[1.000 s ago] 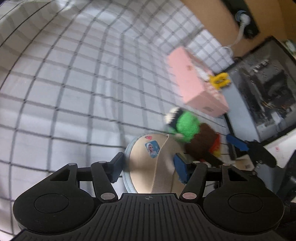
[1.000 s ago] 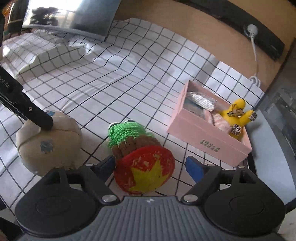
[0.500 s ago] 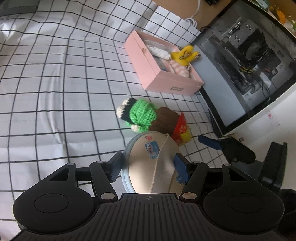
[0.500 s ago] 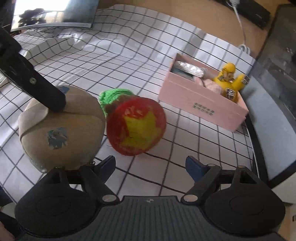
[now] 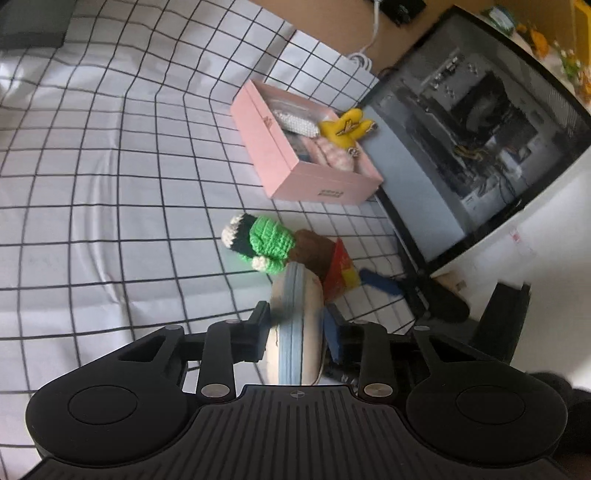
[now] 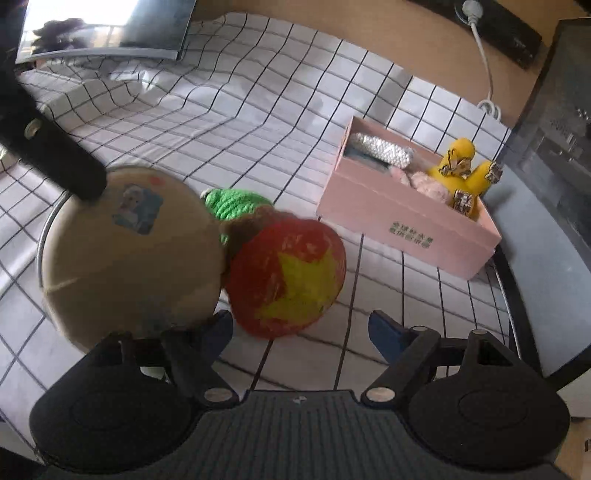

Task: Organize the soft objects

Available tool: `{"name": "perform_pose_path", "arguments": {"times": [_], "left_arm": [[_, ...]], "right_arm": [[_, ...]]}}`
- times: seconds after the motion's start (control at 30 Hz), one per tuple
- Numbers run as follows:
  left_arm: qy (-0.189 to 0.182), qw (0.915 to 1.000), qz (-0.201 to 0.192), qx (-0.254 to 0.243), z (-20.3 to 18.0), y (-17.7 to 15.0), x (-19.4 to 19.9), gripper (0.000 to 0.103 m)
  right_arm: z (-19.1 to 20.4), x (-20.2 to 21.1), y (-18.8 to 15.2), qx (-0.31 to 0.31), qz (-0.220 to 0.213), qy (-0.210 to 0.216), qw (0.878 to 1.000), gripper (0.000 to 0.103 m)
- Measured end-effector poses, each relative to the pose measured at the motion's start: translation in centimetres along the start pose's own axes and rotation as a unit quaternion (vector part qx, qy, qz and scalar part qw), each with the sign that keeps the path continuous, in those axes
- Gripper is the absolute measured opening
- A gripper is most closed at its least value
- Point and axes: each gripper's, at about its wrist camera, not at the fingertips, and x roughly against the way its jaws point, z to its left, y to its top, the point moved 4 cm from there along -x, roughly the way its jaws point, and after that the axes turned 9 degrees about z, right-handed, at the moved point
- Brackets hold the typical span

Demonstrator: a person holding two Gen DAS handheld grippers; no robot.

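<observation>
A beige round cushion (image 5: 295, 295) with a small sticker sits edge-on between the pads of my left gripper (image 5: 297, 325). Its jaws are closing and press on the cushion's two faces. In the right wrist view the cushion (image 6: 129, 258) hangs above the cloth with a left finger (image 6: 48, 155) on it. A crocheted toy (image 5: 269, 240), green and brown with a red and yellow star base (image 6: 288, 273), lies on the cloth beside it. My right gripper (image 6: 299, 328) stands open just in front of that base, not touching it. A pink box (image 6: 402, 229) holds several soft items.
A checked cloth (image 5: 110, 184) covers the table. A yellow plush (image 6: 461, 166) leans at the pink box's far corner. A glass-sided computer case (image 5: 461, 129) stands right of the box. A white cable (image 6: 484, 66) runs up the back wall, and a dark screen (image 6: 103, 29) stands at the far left.
The left jaws have narrowed onto the beige cushion, which now shows edge-on and lifted. The right gripper has dropped slightly toward the toy's red base.
</observation>
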Motion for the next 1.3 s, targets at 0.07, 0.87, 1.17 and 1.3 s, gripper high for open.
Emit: {"name": "perform_pose_path", "arguments": {"times": [0.07,0.87,1.17,1.3], "left_arm": [[0.007,0.9999,0.000,0.008,0.3,-0.2,-0.1,0.038],[-0.015,0.9942,-0.023,-0.105,-8.5,1.7,-3.2,0.067],[0.083,0.9797,0.020,-0.181,-10.7,0.2,-6.3,0.066],[0.100,0.9778,0.047,-0.178,-10.2,0.2,-8.0,0.066]], "right_arm": [[-0.1,-0.1,0.2,-0.007,0.002,0.007,1.000,0.081],[-1.7,1.2,-2.6,-0.021,-0.006,-0.016,1.000,0.082],[-3.1,1.6,-4.0,-0.048,-0.005,-0.027,0.998,0.082],[-3.2,2.2,-3.9,-0.046,-0.020,-0.019,0.999,0.082]]}}
